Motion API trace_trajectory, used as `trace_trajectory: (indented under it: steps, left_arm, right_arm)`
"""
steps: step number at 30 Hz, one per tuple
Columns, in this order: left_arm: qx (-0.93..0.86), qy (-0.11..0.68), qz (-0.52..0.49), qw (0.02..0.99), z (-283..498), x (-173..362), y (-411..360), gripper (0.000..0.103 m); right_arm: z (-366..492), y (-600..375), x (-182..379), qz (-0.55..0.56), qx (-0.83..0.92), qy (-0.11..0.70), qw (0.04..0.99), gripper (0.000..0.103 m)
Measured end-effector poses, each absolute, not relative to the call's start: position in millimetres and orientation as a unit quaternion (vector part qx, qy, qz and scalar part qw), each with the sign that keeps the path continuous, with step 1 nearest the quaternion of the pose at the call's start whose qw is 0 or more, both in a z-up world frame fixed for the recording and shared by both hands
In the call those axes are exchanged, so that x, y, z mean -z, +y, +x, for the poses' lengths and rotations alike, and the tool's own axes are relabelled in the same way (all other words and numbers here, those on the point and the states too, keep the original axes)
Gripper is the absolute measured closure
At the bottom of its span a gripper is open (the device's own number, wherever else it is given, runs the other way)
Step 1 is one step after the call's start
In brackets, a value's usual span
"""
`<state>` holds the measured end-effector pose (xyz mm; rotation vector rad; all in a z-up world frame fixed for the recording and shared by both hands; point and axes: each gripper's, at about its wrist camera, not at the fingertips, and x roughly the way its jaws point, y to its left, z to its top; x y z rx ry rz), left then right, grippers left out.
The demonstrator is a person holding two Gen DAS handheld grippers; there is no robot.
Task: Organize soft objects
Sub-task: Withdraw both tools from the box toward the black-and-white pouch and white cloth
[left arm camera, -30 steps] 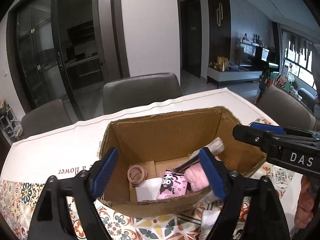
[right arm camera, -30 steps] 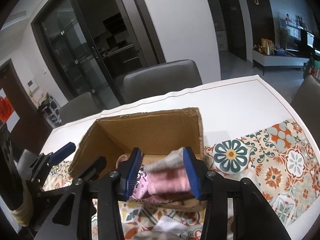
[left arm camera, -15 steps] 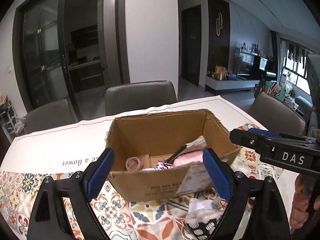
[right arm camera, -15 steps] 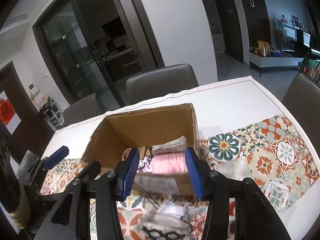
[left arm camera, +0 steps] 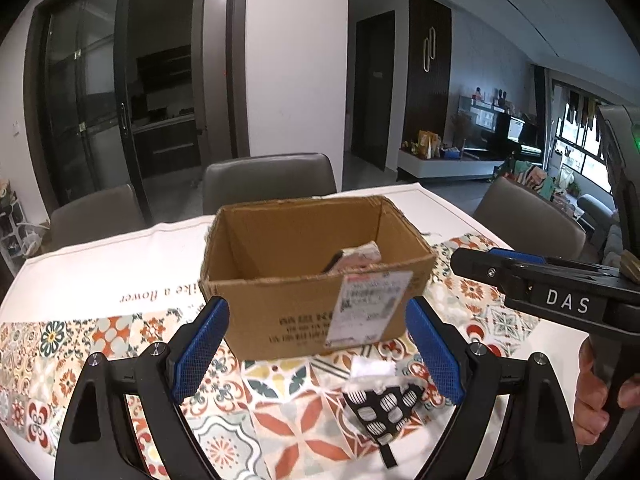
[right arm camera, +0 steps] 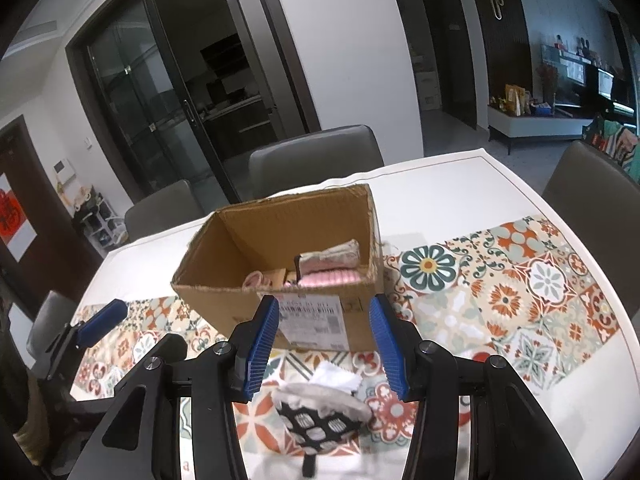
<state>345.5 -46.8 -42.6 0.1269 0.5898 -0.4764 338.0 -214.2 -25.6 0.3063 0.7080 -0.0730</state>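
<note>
At a dining table laid with a patterned cloth (right arm camera: 520, 288), I hold 2 grippers back from the near side of the cardboard box (left arm camera: 316, 280), both with fingers spread and nothing between them. My left gripper (left arm camera: 318, 352) frames the box front; my right gripper (right arm camera: 324, 344) hovers above the black-and-white patterned pouch (right arm camera: 320, 420), which lies on the cloth just in front of the box, beside a white cloth (right arm camera: 336, 376). A pink folded item (right arm camera: 332, 276) sits inside the box at its right wall, packed close, I judge, to leave room on the left. The pouch looks like my next pick, so the right fingers straddle it
</note>
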Motion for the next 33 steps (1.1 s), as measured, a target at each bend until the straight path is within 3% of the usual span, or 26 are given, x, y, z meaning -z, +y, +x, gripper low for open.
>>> trace_trajectory:
  steps: [16, 33]
  left_arm:
    - [0.201, 0.326, 0.04, 0.923, 305.2, 70.4, -65.4, 0.013]
    - [0.152, 0.392, -0.01, 0.907, 313.6, 131.7, -84.2, 0.014]
  right_arm:
    - [316.7, -225.8, 52.7, 0.112, -0.016, 0.387, 0.915, 0.054]
    - [340.2, -237.7, 102.6, 0.068, -0.086, 0.448, 0.887, 0.054]
